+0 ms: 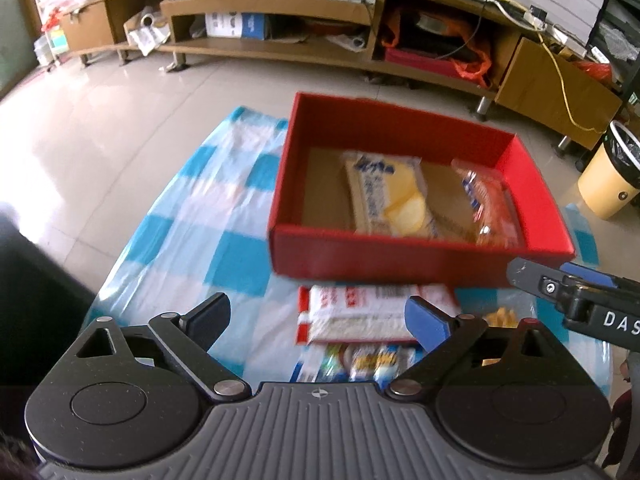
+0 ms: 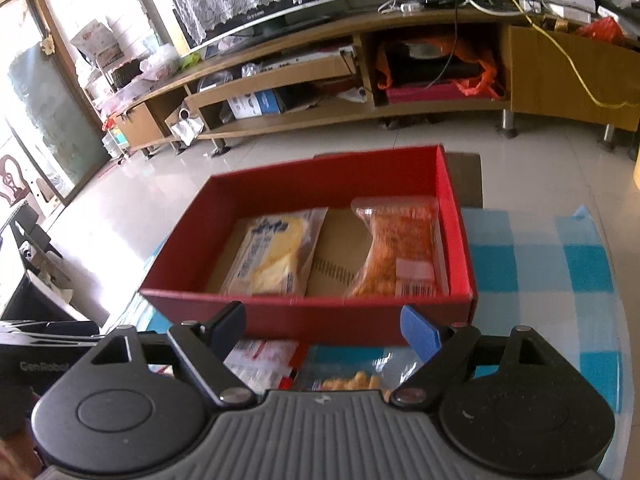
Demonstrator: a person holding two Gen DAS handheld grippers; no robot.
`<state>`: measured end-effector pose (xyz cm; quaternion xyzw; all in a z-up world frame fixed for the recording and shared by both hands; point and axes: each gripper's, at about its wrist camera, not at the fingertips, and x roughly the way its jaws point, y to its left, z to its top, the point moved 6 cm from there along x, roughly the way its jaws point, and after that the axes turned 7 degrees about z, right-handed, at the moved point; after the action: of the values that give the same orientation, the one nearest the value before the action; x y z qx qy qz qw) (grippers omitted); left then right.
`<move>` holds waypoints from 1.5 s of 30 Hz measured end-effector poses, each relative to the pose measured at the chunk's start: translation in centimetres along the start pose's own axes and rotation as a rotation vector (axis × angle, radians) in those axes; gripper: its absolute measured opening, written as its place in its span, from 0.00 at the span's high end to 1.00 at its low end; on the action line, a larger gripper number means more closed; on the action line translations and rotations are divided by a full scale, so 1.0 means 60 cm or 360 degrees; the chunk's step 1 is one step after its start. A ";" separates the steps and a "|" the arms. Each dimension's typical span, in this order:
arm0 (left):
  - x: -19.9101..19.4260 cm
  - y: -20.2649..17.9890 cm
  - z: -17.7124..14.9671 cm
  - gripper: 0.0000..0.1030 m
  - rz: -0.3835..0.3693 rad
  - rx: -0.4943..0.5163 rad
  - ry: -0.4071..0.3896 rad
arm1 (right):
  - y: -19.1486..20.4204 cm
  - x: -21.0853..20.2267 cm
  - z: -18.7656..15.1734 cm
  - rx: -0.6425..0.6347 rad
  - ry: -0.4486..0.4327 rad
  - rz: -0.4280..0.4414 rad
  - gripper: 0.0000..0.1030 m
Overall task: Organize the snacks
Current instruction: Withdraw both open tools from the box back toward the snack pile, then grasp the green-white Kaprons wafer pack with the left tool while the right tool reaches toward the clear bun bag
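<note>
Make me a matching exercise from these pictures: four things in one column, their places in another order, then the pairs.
Things:
1. yellow packet
2. orange packet
3. red and white packet
4. red box

Places:
A. on the checked cloth
B. in the box, right side
C. outside the box, in front of its near wall
D. in the box, left of the orange one

Pairs: 1-D, 2-B, 3-C, 4-A

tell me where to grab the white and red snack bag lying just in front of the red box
Grip the white and red snack bag across its short width, coming straight down from above. It lies flat on the checked cloth, and the open left gripper already straddles it.
</note>
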<state>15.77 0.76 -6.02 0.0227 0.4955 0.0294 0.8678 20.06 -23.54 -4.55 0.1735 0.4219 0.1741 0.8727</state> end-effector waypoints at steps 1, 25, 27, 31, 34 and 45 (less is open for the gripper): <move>0.000 0.006 -0.008 0.06 0.0002 -0.0005 0.0013 | 0.002 0.000 -0.006 0.0003 0.0015 0.0005 0.21; -0.010 0.089 -0.152 0.06 -0.0143 0.0296 0.0199 | 0.095 0.020 -0.099 -0.0257 0.0298 0.0141 0.16; -0.006 0.085 -0.161 0.06 -0.0169 0.0398 0.0202 | 0.095 0.015 -0.107 -0.0249 0.0314 0.0151 0.16; 0.010 0.081 -0.177 0.06 -0.0138 0.0548 0.0213 | 0.087 0.004 -0.127 -0.0191 0.0358 0.0166 0.15; 0.027 0.076 -0.177 0.07 -0.0118 0.0574 0.0228 | 0.083 -0.004 -0.140 -0.0143 0.0375 0.0167 0.15; 0.019 0.068 -0.203 0.19 -0.0012 0.0597 0.0310 | 0.043 -0.068 -0.150 0.0028 0.0296 0.0105 0.15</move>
<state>5.73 5.05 -12.88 0.1791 0.5739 -0.0645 0.7965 10.11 -21.69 -5.85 0.1782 0.4967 0.2144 0.8219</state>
